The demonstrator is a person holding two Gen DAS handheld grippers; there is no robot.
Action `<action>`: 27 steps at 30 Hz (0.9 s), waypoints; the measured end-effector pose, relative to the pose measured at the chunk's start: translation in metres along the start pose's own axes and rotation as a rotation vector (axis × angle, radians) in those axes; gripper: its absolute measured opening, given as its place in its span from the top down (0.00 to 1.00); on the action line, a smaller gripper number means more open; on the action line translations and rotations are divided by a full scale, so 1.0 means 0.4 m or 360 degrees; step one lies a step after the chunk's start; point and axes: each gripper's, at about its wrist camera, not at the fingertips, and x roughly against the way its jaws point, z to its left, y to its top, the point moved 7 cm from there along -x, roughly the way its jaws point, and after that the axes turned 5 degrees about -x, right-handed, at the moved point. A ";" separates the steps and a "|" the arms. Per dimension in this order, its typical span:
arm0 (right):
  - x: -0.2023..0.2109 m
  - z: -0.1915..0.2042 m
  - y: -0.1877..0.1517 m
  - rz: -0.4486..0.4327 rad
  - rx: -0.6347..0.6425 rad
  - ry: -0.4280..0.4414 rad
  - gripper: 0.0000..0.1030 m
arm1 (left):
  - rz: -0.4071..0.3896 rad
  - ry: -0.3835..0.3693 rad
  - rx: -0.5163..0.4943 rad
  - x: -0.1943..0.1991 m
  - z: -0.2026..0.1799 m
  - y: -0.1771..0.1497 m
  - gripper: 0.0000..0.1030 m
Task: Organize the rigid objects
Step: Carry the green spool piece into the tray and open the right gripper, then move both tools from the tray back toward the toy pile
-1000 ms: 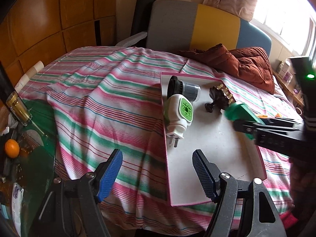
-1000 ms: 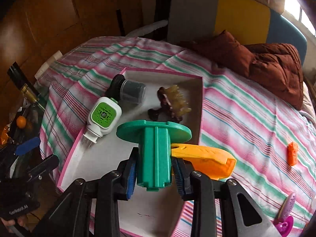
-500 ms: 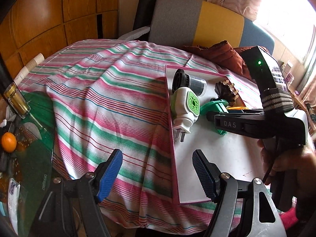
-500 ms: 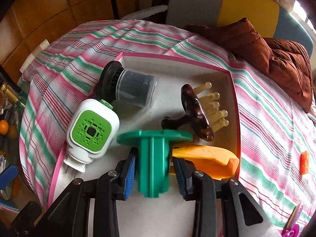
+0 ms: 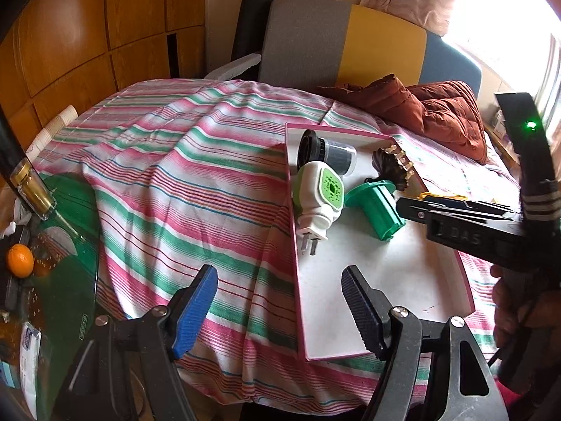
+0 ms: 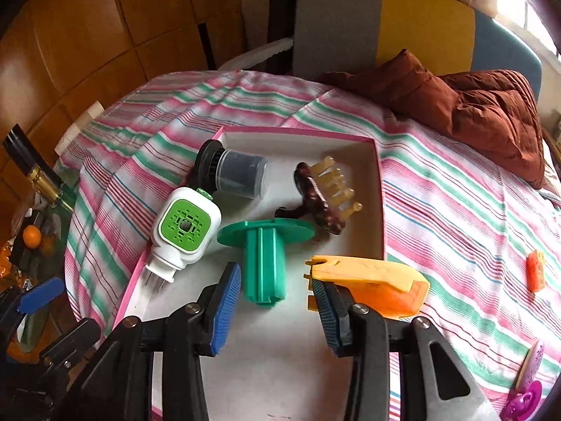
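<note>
A pink-rimmed white tray (image 6: pixel 280 351) lies on the striped bedspread. In it are a white and green plug-in device (image 6: pixel 184 231), a black and grey cylinder (image 6: pixel 235 175), a brown hair claw (image 6: pixel 319 200), an orange plastic piece (image 6: pixel 371 284) and a green flanged piece (image 6: pixel 264 266). My right gripper (image 6: pixel 277 305) sits low over the tray, its jaws opening. The green piece lies between them and the pads stand off its sides. In the left wrist view my left gripper (image 5: pixel 277 305) hangs open and empty over the tray's (image 5: pixel 385 280) left rim, with the green piece (image 5: pixel 377 210) beyond it.
A rust-brown jacket (image 6: pixel 473 105) is heaped at the far right of the bed before a grey, yellow and blue chair back. A small orange block (image 6: pixel 535 270) and a purple item (image 6: pixel 526 386) lie right of the tray. A glass table (image 5: pixel 63 298) at left holds an orange (image 5: pixel 20 259) and a bottle (image 5: pixel 31 189).
The right gripper came down with the green piece into the tray, then its jaws parted off it, leaving it lying on the tray floor. The left gripper kept still.
</note>
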 end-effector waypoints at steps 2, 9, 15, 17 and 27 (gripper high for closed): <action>0.016 -0.014 -0.007 -0.0016 -0.0020 -0.0009 0.59 | -0.0006 0.0004 -0.0016 0.005 -0.006 0.001 0.28; 0.084 -0.095 -0.032 -0.0078 -0.0078 -0.0078 0.59 | -0.0009 -0.0001 -0.0068 0.013 -0.034 0.004 0.28; 0.130 -0.200 -0.048 -0.0111 -0.0164 -0.0176 0.59 | -0.0014 -0.0014 -0.0131 0.019 -0.074 0.006 0.28; 0.146 -0.241 -0.051 -0.0123 -0.0194 -0.0216 0.59 | -0.0015 -0.0020 -0.0149 0.020 -0.088 0.008 0.28; 0.244 -0.499 -0.073 -0.0182 -0.0402 -0.0470 0.59 | -0.0021 -0.0054 -0.0248 0.022 -0.158 0.022 0.28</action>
